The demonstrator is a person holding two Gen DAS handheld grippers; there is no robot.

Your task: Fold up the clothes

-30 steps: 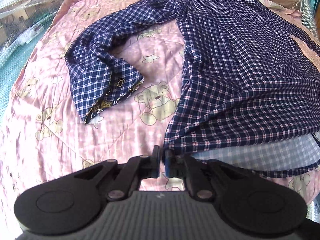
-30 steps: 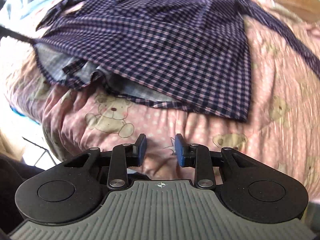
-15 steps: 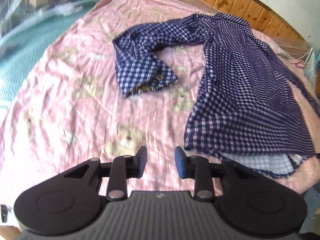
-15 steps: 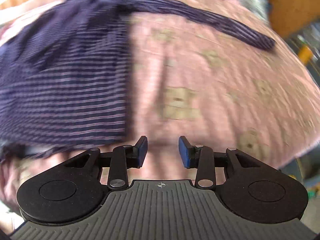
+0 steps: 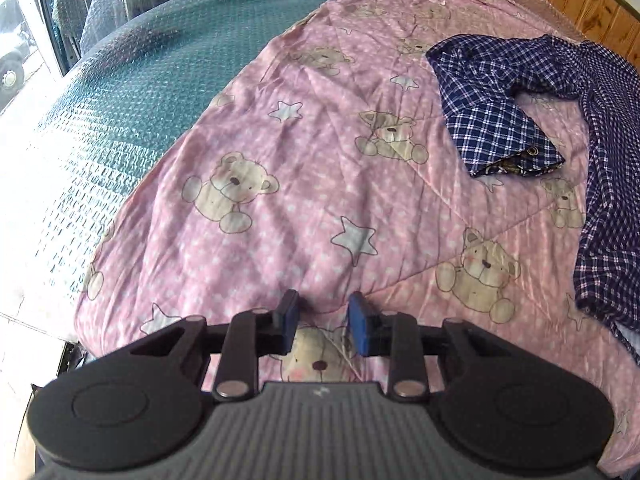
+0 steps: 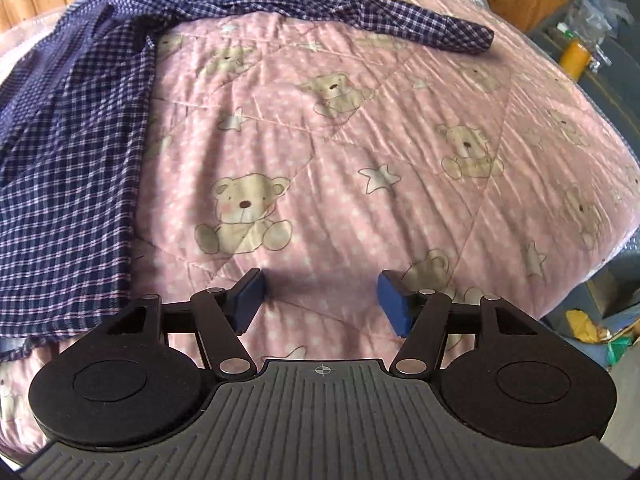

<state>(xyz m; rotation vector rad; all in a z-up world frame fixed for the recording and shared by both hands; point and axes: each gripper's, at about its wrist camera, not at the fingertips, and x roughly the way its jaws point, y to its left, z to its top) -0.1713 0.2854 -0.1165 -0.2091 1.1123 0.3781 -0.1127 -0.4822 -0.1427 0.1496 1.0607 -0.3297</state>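
Shirt (image 5: 608, 184): body cut off at 3 o'clock edge on my left wrist view, at 9 o'clock edge on right; collar not seen. Quilt (image 5: 320, 200): near edge hidden under gripper housing. Clutter (image 6: 584, 320) at 4 o'clock, right view: too small to identify.

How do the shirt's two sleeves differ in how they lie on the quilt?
The left sleeve bends back on itself, its cuff showing snaps and patterned lining. The right sleeve lies stretched out nearly straight, its cuff closed and plain. Both are navy checked and rest flat on the pink bear quilt, ungripped.
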